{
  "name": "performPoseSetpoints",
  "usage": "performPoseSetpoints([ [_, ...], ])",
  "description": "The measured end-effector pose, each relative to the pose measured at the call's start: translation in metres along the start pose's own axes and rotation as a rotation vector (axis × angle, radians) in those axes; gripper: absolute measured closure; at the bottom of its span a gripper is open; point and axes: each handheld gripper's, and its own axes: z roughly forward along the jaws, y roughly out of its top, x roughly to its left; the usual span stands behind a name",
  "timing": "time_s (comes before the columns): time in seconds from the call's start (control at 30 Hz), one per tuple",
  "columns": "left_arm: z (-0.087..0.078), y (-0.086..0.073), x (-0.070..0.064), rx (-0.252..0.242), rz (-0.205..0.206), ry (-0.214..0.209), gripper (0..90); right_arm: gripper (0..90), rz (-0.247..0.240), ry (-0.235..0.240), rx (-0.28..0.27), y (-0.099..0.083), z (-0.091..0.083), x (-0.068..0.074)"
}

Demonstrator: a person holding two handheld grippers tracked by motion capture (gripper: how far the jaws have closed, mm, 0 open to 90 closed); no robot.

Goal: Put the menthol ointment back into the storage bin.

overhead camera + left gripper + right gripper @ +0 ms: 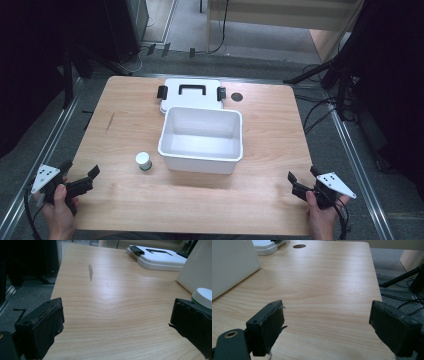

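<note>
An empty white plastic box (pixel 201 139) stands at the middle of the wooden table (pixel 260 130). Its white lid (pixel 191 93), with a black handle and black clips, lies flat just behind it. A small white-capped jar (pixel 144 160) stands to the left of the box's front corner. My left gripper (pixel 80 175) rests open at the table's front left corner, held by a hand; in the left gripper view its jaws are spread wide, and the jar (pixel 205 296) peeks over the right one. My right gripper (pixel 301 181) is open at the front right corner, nothing between its jaws.
A round dark hole (pixel 236 96) sits in the tabletop right of the lid. A dark streak (pixel 109 122) marks the wood at the left. Metal rails (pixel 55 140) run along both table sides, with cables and stand legs (pixel 330 75) on the floor beyond.
</note>
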Motion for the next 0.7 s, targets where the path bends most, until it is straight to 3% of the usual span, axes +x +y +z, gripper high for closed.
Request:
performPoseSetpoints([
  [0.1,0.0,0.001,-0.003,0.005,0.031,-0.013,0.0,13.0,-0.002,0.002,-0.001,0.0,0.0,0.0],
  [0.23,-0.001,0.004,-0.006,0.032,0.058,-0.065,0.0,13.0,-0.009,-0.003,0.003,0.0,0.0,0.001],
  [0.37,-0.002,0.009,-0.009,0.052,0.064,-0.097,0.0,13.0,-0.02,-0.005,0.008,0.0,0.001,0.002],
  [0.4,-0.001,0.013,-0.01,0.07,0.067,-0.129,0.0,13.1,-0.034,-0.004,0.013,0.001,0.002,0.004],
  [0.47,0.0,0.017,-0.011,0.083,0.086,-0.153,0.0,13.1,-0.042,-0.006,0.014,0.001,0.003,0.004],
  [0.6,0.004,0.027,-0.015,0.12,0.111,-0.165,0.0,9.3,-0.076,-0.042,0.005,0.0,0.002,0.01],
  [0.7,0.007,0.032,-0.021,0.168,0.146,-0.158,0.0,6.6,-0.092,-0.043,-0.005,-0.001,0.0,0.011],
])
